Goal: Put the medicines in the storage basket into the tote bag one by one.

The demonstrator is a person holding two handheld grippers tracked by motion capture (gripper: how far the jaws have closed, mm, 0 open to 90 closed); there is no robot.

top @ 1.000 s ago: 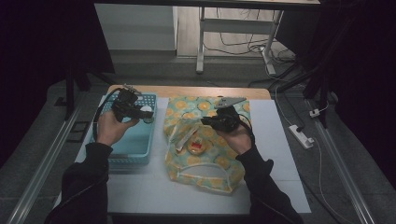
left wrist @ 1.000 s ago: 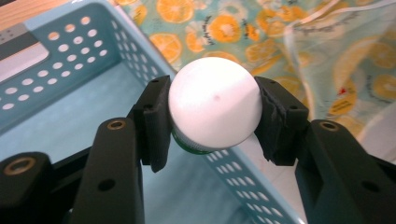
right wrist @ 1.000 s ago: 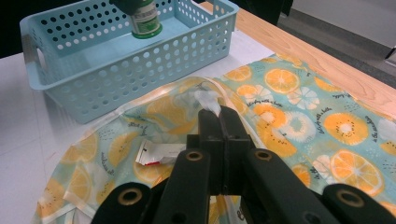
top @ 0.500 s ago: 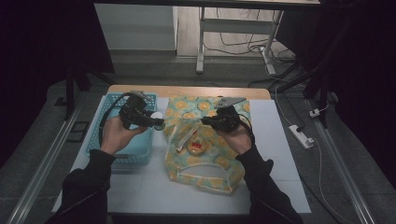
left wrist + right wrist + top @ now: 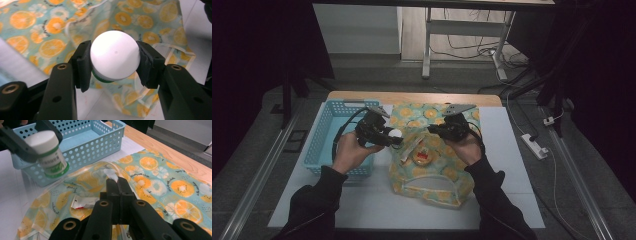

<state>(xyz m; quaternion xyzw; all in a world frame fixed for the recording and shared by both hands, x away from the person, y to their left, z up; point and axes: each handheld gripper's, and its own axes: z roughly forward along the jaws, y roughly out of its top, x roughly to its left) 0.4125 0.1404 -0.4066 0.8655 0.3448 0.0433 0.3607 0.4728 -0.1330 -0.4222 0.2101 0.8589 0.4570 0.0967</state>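
A white-capped bottle (image 5: 115, 56) with a green label is clamped between the jaws of my left gripper (image 5: 391, 136). In the high view the bottle (image 5: 396, 133) hangs at the left edge of the orange-print bag (image 5: 432, 172). My right gripper (image 5: 117, 182) is shut on the bag's rim and holds its mouth up. The right gripper view has the bottle (image 5: 47, 152) just above and left of the opening in the bag (image 5: 170, 180). A small white and red packet (image 5: 83, 202) lies inside. In the high view my right gripper (image 5: 435, 131) is over the bag's upper middle.
A light blue perforated basket (image 5: 324, 145) stands left of the bag, close behind the left hand; its wall (image 5: 82, 152) is near the bag's mouth. The wooden table edge (image 5: 412, 97) runs along the back. A power strip (image 5: 534, 146) lies on the floor at right.
My left gripper has carried the bottle to the right, from over the basket to the bag's left edge. The right gripper and the bag have stayed put.
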